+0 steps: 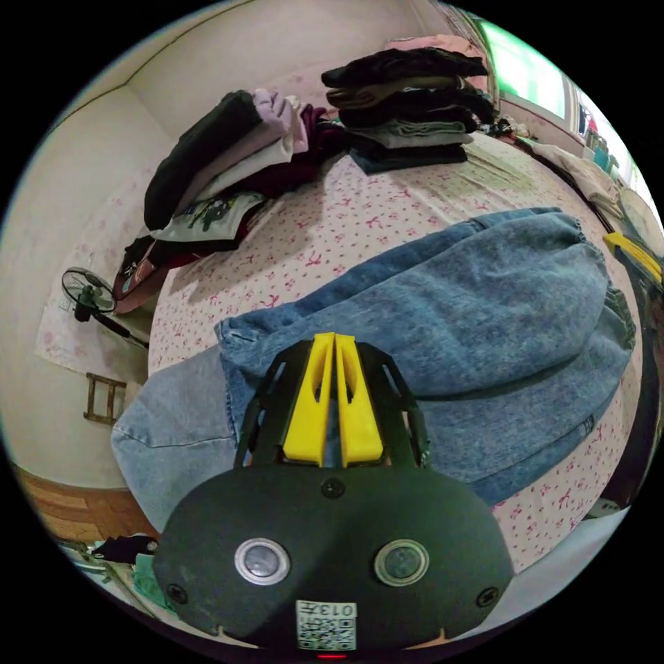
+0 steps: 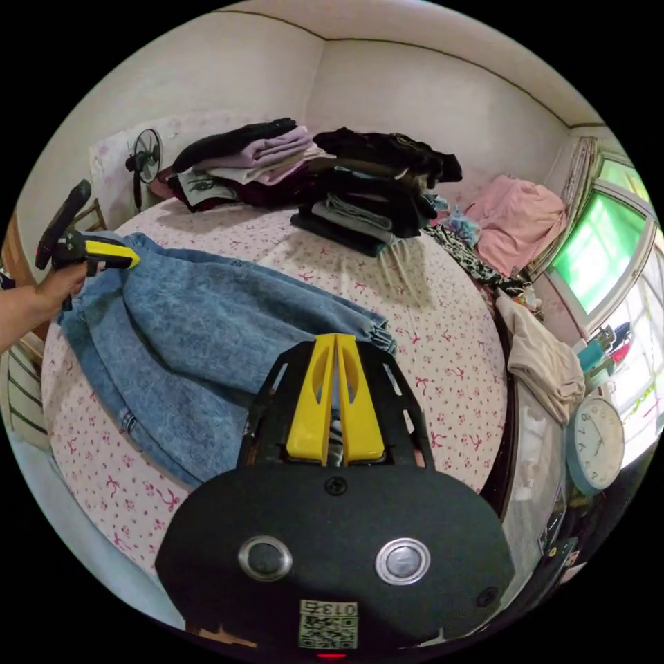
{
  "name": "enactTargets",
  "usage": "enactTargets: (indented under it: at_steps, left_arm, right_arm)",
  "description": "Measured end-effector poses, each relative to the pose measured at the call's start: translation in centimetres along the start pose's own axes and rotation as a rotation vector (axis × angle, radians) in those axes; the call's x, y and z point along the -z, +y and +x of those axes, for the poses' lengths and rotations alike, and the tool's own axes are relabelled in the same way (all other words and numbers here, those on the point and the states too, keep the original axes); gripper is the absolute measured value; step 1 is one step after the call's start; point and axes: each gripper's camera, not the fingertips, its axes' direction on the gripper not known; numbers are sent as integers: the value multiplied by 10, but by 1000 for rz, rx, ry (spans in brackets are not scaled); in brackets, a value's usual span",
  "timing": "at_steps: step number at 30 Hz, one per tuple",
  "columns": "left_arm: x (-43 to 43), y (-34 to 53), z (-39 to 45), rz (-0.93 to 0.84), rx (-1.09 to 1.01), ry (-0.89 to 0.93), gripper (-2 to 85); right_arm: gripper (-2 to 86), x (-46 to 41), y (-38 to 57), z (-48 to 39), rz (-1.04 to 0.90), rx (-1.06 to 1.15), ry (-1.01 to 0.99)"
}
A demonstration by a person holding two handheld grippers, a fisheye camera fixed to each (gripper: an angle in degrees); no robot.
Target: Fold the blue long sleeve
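In the left gripper view, the left gripper (image 1: pixel 335 339) is nearest, its yellow jaws pressed together on the blue denim long-sleeve garment (image 1: pixel 470 325), which stretches away rightward across the bed's white sheet printed with pink bows (image 1: pixel 360 214). In the right gripper view, the right gripper (image 2: pixel 335 340) is likewise clamped on denim near a cuff; the garment's long axis runs between both tools. Folded clothes stacks (image 2: pixel 332 187) sit behind.

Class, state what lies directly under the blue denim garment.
The blue denim garment lies on a white bedsheet printed with pink bows. Whatever sheet it covers is hidden.
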Motion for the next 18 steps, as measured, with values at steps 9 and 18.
enactTargets:
  at_steps: [9, 18]
  left_arm:
    - [4, 66, -65, 95, 8, 207, 0]
    - [91, 236, -172, 313, 282, -194, 85]
  right_arm:
    - [0, -40, -64, -84, -173, 43, 26]
    - [16, -32, -221, -257, 62, 282, -456]
